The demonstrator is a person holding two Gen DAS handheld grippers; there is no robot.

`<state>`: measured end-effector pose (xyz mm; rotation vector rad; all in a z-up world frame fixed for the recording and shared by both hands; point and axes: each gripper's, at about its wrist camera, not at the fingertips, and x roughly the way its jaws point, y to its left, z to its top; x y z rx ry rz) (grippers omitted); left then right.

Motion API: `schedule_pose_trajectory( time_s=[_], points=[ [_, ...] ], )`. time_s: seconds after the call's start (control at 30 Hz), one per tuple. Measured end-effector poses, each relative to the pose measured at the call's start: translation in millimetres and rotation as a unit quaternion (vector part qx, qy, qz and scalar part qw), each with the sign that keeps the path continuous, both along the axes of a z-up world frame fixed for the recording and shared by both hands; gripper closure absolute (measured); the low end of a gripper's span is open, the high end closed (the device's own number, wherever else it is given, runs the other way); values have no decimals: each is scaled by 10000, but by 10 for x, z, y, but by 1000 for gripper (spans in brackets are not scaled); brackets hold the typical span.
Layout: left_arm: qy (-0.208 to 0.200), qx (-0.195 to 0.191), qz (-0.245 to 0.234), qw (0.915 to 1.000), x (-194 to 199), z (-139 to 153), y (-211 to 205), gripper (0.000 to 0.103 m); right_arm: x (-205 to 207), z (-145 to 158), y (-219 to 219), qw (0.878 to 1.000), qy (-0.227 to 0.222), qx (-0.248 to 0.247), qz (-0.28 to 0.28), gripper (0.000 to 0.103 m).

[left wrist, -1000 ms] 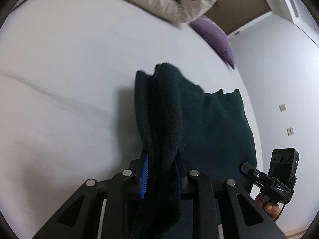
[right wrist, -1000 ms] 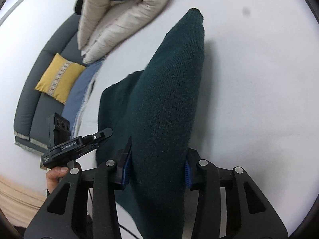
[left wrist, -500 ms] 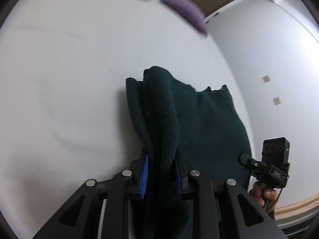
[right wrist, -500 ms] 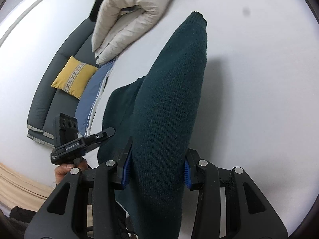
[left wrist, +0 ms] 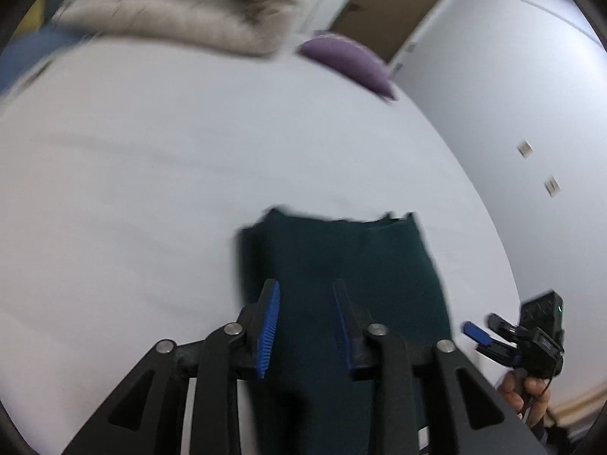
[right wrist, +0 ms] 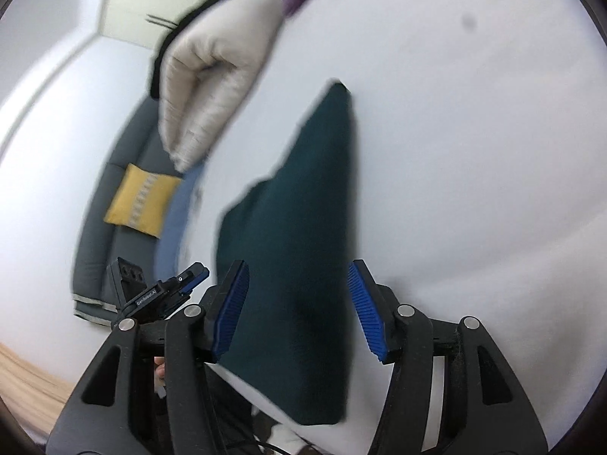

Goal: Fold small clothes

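Both claws let go of the knit on the bed.

The left claw [left wrist: 305, 305] has just been opening; its blue pads [left wrist: 267, 328] stand apart, clear of the dark green knit [left wrist: 341, 273] lying folded flat below and ahead of it. The right claw [right wrist: 299, 303] has also just been opening, its pads [right wrist: 366, 311] wide, the knit [right wrist: 303, 227] between them untouched, stretching forward over the white bed [right wrist: 474, 151]. A beige quilt [right wrist: 205, 87] lies far ahead, left.

Dark teal knitted garment [left wrist: 341, 265] on the plain white bed sheet [left wrist: 132, 189]; mustard-yellow cushion [right wrist: 140, 201] with a pale stripe, purple pillow [left wrist: 349, 60].
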<state>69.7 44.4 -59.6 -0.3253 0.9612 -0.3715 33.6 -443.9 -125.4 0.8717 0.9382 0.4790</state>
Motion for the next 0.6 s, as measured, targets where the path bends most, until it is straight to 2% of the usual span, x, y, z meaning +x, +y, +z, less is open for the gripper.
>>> schedule_pose_trajectory(
  time_s=[0.07, 0.13, 0.17, 0.2, 0.27, 0.3, 0.43, 0.57, 0.6],
  points=[
    [-125, 307, -152, 9993, 68, 37, -253, 36, 82, 16, 1, 9999, 58, -128, 9, 49],
    [-71, 540, -140, 9984, 192, -89, -443, 37, 232, 14, 127, 9992, 109, -359, 113, 49],
    [52, 509, -146, 9986, 249, -202, -454, 45, 292, -18, 161, 9989, 137, -430, 156, 49],
    [238, 565, -105, 9981, 326, -357, -515, 63, 371, -75, 251, 9983, 195, -507, 216, 49],
    [478, 792, 4, 9957, 356, -592, -465, 84, 546, -166, 375, 9967, 337, -687, 259, 54],
    [436, 905, 50, 9949, 329, -698, -422, 91, 581, -169, 451, 9953, 350, -841, 334, 58],
    [282, 1025, 115, 9943, 227, -794, -238, 96, 698, -115, 721, 9909, 140, -1201, 591, 59],
    [-66, 1415, 154, 9898, 67, -817, -271, 96, 769, -83, 846, 9907, 78, -1173, 681, 59],
    [-131, 1415, 199, 9897, 24, -832, -263, 96, 766, -88, 869, 9903, 41, -1181, 726, 59]
  ],
)
